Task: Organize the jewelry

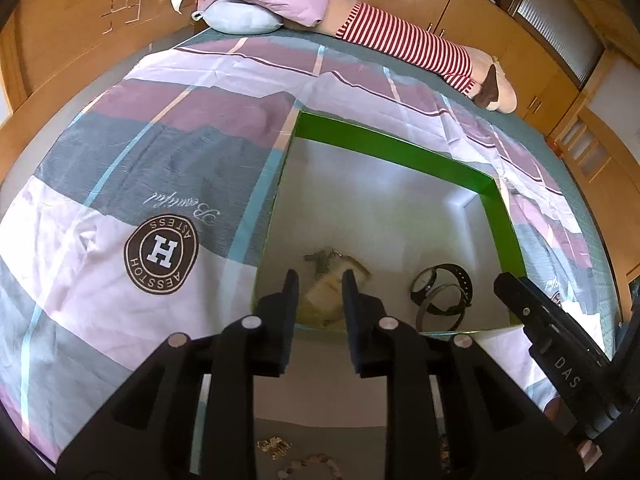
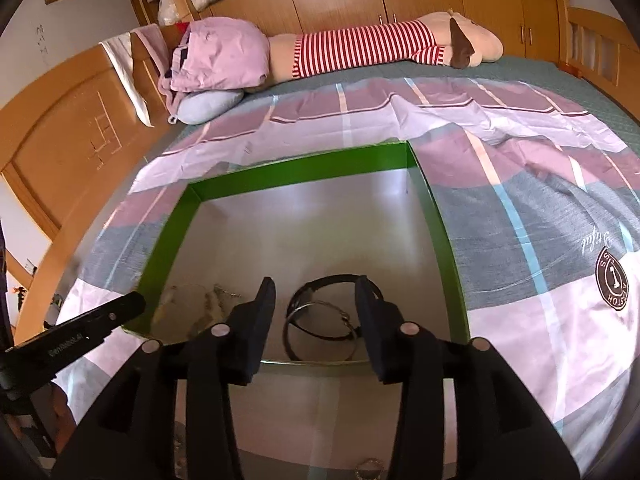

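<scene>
Your left gripper [image 1: 320,286] and right gripper [image 2: 316,296], fingers apart and empty, over the green box's [image 2: 300,170] near edge, watch [image 1: 442,286] and pale pouch [image 1: 326,284] inside it.

**Matte black grippers, silver pins**

The left gripper [image 1: 320,300] and right gripper [image 2: 316,312] are matte black plastic with flat, dark rectangular fingers [image 1: 289,304] and round silver pins [image 2: 409,328] at the linkages; white lettering marks one side.
</scene>
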Demonstrator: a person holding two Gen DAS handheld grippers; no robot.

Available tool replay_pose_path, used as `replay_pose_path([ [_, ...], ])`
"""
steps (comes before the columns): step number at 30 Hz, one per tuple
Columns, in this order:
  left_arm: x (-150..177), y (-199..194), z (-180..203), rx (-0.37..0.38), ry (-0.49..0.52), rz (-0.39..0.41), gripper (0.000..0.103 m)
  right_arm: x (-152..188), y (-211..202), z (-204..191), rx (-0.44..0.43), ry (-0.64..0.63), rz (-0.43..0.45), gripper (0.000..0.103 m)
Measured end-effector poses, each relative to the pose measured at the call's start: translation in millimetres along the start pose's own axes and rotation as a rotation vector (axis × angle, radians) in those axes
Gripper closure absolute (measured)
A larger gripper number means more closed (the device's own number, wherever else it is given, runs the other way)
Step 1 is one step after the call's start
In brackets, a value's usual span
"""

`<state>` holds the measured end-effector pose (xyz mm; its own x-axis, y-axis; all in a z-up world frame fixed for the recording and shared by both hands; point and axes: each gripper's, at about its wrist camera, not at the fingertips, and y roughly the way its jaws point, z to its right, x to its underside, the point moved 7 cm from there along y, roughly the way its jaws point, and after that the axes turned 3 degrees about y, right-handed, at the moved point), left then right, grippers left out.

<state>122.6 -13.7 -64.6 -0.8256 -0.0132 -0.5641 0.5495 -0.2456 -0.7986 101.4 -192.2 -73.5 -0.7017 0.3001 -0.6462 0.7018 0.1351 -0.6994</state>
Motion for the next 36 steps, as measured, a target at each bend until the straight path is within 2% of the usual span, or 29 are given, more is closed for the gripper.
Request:
replay_pose_path([
  [5, 5, -13, 0, -0.014, -0.009, -0.004, 0.080, 2, -4, -6, -0.008, -0.018, -0.003, 0.060],
  [9, 32, -37, -5, -0.088, 0.036, -0.034, 0.058, 8, -18, -5, -0.031, -0.020, -0.014, 0.060],
  [11, 51, -40, -7, -0.096, 0.061, -0.092, 0.058, 18, -27, -1, -0.038, -0.024, -0.037, 0.056],
  [12, 62, -40, -8, -0.082, 0.065, -0.121, 0.058, 26, -32, 3, -0.031, -0.030, -0.064, 0.049],
  [13, 73, -37, -10, -0.083, 0.064, -0.155, 0.058, 35, -34, 5, -0.019, -0.042, -0.103, 0.046],
  [16, 102, -17, -17, -0.126, 0.079, -0.290, 0.058, 60, -37, 10, -0.019, -0.090, -0.179, 0.046],
  [18, 116, -8, -12, -0.100, 0.086, -0.355, 0.059, 79, -30, 10, 0.010, -0.143, -0.242, 0.046],
  [20, 119, -9, -7, -0.099, 0.108, -0.364, 0.058, 97, -17, 13, 0.087, -0.209, -0.315, 0.047],
  [22, 120, -12, -3, -0.102, 0.138, -0.358, 0.050, 112, -1, 22, 0.174, -0.232, -0.389, 0.047],
  [23, 121, -12, -2, -0.104, 0.147, -0.358, 0.050, 119, 6, 26, 0.183, -0.227, -0.436, 0.047],
  [26, 130, -10, 1, -0.113, 0.164, -0.395, 0.050, 129, 10, 29, 0.192, -0.229, -0.497, 0.045],
  [29, 138, -6, 1, -0.101, 0.159, -0.433, 0.050, 137, 11, 31, 0.223, -0.259, -0.525, 0.035],
  [32, 142, -4, 3, -0.093, 0.158, -0.449, 0.052, 139, 13, 33, 0.213, -0.247, -0.528, 0.034],
  [33, 143, -5, 4, -0.092, 0.161, -0.451, 0.056, 138, 12, 33, 0.203, -0.237, -0.525, 0.038],
  [34, 144, -4, 4, -0.090, 0.162, -0.453, 0.061, 137, 11, 33, 0.191, -0.229, -0.523, 0.050],
  [35, 146, -5, 5, -0.085, 0.158, -0.457, 0.073, 136, 9, 32, 0.177, -0.223, -0.518, 0.057],
  [36, 149, -4, 6, -0.069, 0.151, -0.469, 0.087, 134, 8, 32, 0.159, -0.214, -0.515, 0.071],
])
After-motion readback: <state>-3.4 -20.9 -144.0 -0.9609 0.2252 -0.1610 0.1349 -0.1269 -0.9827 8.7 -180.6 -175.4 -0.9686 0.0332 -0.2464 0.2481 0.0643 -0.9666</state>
